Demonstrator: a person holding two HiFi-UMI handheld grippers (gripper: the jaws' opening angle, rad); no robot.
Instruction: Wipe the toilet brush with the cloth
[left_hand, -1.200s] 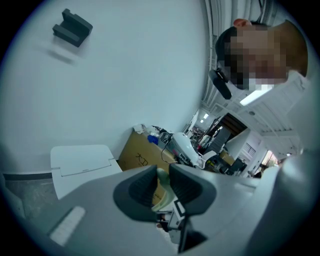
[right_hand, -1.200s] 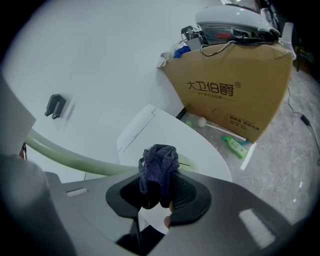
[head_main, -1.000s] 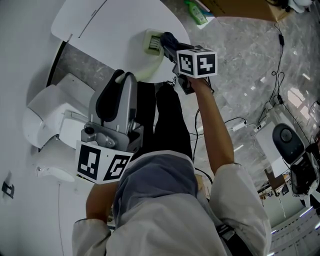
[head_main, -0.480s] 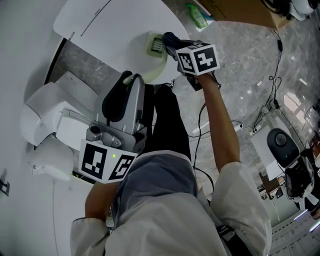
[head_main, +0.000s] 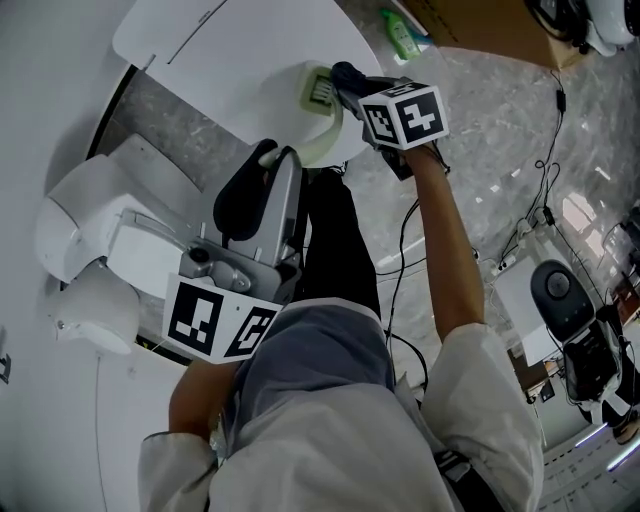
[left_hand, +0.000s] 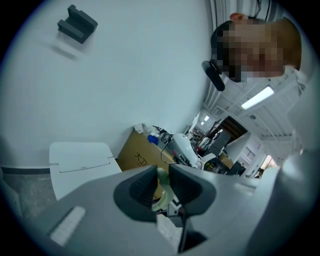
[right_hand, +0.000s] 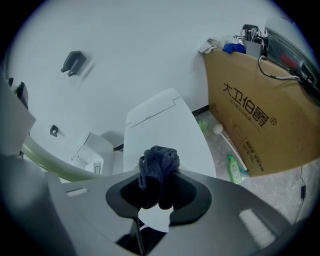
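A pale green toilet brush (head_main: 318, 92) has its head over the white toilet lid (head_main: 230, 50), and its curved handle runs back to my left gripper (head_main: 275, 155). In the left gripper view the left gripper (left_hand: 162, 185) is shut on the green handle (left_hand: 162, 180). My right gripper (head_main: 348, 85) is shut on a dark blue cloth (head_main: 343, 74), which is right against the brush head. The right gripper view shows the right gripper (right_hand: 159, 187) with the bunched cloth (right_hand: 159, 162) sticking out past the jaws, and the green handle (right_hand: 50, 162) passing at the left.
A cardboard box (right_hand: 260, 115) stands by the wall to the right, with a green bottle (head_main: 403, 35) on the marble floor beside it. White fixtures (head_main: 90, 240) sit to the left of the toilet. Cables (head_main: 545, 150) and equipment (head_main: 560, 290) lie to the right.
Both grippers have drifted a little up and to the right with the brush and the cloth. The cloth stays at the brush head.
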